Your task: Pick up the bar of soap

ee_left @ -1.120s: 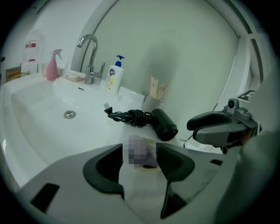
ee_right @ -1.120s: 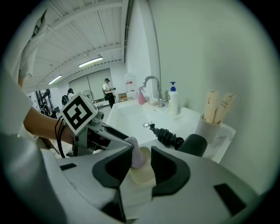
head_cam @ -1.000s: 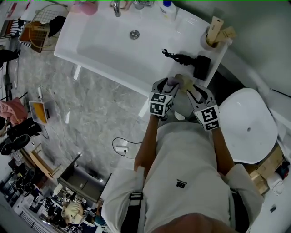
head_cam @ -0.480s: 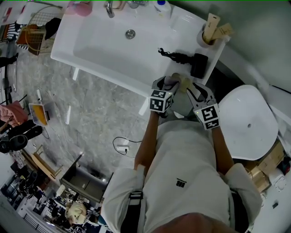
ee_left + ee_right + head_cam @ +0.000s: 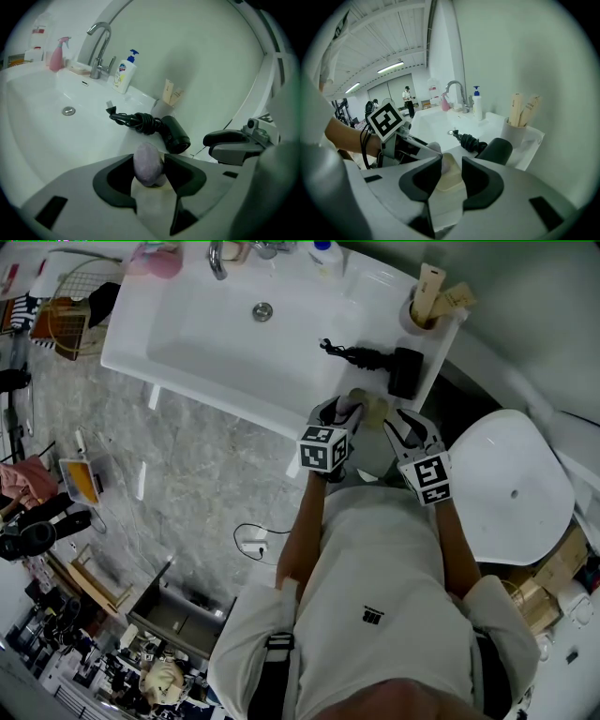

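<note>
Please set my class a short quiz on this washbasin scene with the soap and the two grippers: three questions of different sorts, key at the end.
1. True or false: the right gripper has its jaws apart, gripping nothing.
2. Multiple choice: what sits between the jaws of the left gripper? A) a white pump bottle; B) a pale purple oval bar of soap; C) a pink spray bottle.
3. Fill the gap: beyond the soap, on the white washbasin, lies a black ____ with a coiled cord.

Key
1. True.
2. B; those jaws have just been closing and now press on the soap.
3. hair dryer.
</note>
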Demonstrator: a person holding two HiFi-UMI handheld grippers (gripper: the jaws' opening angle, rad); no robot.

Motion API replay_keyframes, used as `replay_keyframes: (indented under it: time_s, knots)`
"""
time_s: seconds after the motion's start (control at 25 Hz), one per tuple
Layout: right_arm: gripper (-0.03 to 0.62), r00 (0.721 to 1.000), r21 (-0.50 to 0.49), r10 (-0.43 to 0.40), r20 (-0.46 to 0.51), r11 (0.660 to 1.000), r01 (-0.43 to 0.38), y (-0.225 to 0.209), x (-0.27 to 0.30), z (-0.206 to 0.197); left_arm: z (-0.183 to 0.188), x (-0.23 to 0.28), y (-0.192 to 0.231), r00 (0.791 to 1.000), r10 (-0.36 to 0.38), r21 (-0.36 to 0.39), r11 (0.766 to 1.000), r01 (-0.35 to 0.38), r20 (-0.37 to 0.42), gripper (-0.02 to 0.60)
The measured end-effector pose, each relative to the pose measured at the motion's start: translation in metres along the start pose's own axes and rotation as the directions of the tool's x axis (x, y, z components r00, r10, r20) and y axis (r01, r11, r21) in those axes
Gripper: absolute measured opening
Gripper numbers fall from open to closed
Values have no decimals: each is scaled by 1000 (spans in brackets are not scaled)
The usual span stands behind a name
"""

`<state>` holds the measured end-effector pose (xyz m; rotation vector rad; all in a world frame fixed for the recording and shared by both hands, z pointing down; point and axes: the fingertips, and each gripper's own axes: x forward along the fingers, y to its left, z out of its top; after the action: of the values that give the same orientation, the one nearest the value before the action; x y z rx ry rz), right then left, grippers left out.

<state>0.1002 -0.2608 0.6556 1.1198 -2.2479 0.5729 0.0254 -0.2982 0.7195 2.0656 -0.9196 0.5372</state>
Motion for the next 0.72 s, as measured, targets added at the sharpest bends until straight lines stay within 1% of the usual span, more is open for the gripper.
replay_keyframes:
  time_s: [0.28, 0.44, 0.6, 0.72]
  knots:
    - [147, 1000, 7, -4, 6, 1000, 4, 4, -2, 5, 9, -7, -4, 999, -17, 8, 1000, 17, 36, 179]
    - [147, 1000, 3, -8, 5, 1000, 8, 5, -2, 3, 11, -10, -3, 999, -24, 5, 1000, 24, 42, 176]
    - [147, 1000, 1, -15, 6, 1000, 15, 6, -1, 2, 14, -14, -2, 997, -42, -15, 999, 43, 61, 175]
    - [147, 1000, 4, -18, 7, 1000, 18, 7, -2, 2, 18, -16, -4, 996, -51, -6, 999, 51, 69, 175]
